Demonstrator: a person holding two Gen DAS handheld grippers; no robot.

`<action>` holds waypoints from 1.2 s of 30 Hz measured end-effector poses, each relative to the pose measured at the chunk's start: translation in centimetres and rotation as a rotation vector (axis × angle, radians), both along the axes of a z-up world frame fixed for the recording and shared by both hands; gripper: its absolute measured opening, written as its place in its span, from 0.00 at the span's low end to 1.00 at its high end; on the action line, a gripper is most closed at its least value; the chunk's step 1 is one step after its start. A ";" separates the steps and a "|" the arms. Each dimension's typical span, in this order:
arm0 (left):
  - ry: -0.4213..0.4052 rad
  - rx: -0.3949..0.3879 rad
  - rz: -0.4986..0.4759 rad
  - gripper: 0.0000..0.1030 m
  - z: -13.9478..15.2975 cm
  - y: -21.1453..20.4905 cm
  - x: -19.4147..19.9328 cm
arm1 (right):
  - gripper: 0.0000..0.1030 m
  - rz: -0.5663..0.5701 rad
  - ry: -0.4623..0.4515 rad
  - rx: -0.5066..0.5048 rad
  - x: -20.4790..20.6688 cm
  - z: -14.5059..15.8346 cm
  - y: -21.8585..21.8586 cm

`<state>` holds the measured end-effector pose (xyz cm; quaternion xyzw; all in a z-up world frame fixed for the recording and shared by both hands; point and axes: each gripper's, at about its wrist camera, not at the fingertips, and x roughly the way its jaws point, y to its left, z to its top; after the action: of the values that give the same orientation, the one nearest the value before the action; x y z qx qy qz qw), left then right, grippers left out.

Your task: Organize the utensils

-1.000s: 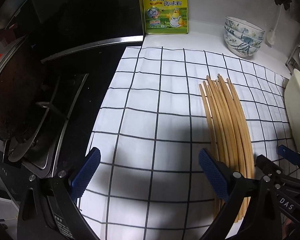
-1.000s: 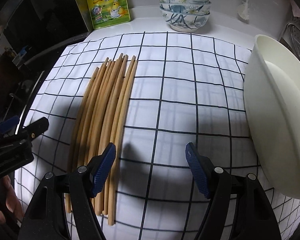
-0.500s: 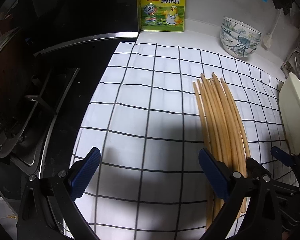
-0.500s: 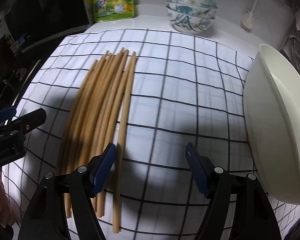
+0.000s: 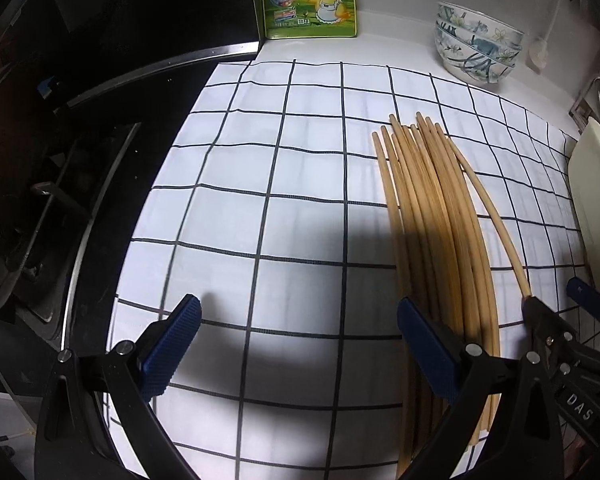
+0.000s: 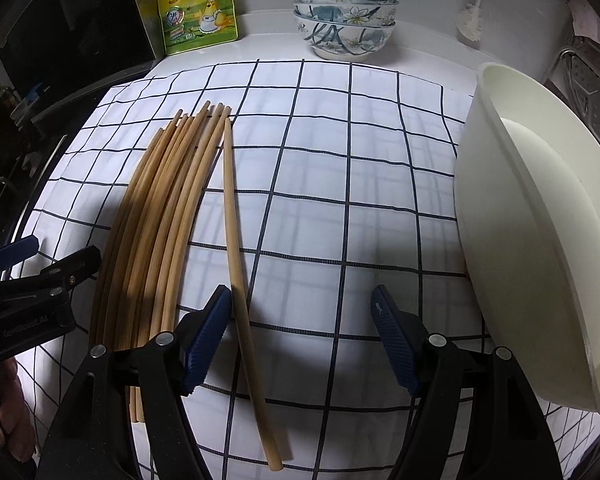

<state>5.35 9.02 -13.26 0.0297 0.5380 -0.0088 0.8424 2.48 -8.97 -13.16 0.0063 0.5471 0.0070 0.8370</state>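
We are looking at a bundle of wooden chopsticks (image 6: 156, 216) lying side by side on a white cloth with a dark grid (image 6: 340, 152). One single chopstick (image 6: 236, 248) lies apart from the bundle's right side, its far tip still near the others and its near end fanned out toward us.

Our right gripper (image 6: 300, 336) hangs low over the cloth with its blue-padded fingers (image 6: 206, 338) spread wide and holding nothing. The single chopstick runs between them, just beside the left pad. Our left gripper (image 5: 300, 344) is also spread wide and empty, poised over bare cloth to the left of the bundle, with its right pad over the bundle's near ends.

We judge that the step in hand is separating one chopstick so it can be picked up. The next move seems to call for closing the right fingers across the thin stick, keeping it centred so it does not roll away.

To the right, a large cream bowl (image 6: 540, 240) sits at the cloth's edge. At the back stand stacked floral bowls (image 6: 344, 16) and a yellow seasoning pouch (image 6: 198, 8). A dark stovetop (image 5: 60, 184) lies to the left.

Compared with a moment earlier, the single chopstick has swung clear of the bundle, and both grippers have moved closer in.
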 end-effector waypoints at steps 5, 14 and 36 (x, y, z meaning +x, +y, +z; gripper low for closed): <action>-0.015 0.001 -0.011 0.94 0.1 -0.6 0.2 | 0.67 0.005 0.002 0.003 0.1 0.0 0.1; -0.017 -0.015 -0.035 0.94 0.1 -1.0 0.1 | 0.67 0.005 0.000 0.006 0.3 0.1 0.0; -0.021 -0.024 -0.054 0.55 -0.3 -1.2 0.4 | 0.50 0.102 -0.040 -0.040 1.0 -0.1 1.8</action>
<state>5.71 7.84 -13.56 0.0343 0.5279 -0.0374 0.8478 3.46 -7.17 -13.25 -0.0384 0.5301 0.0388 0.8462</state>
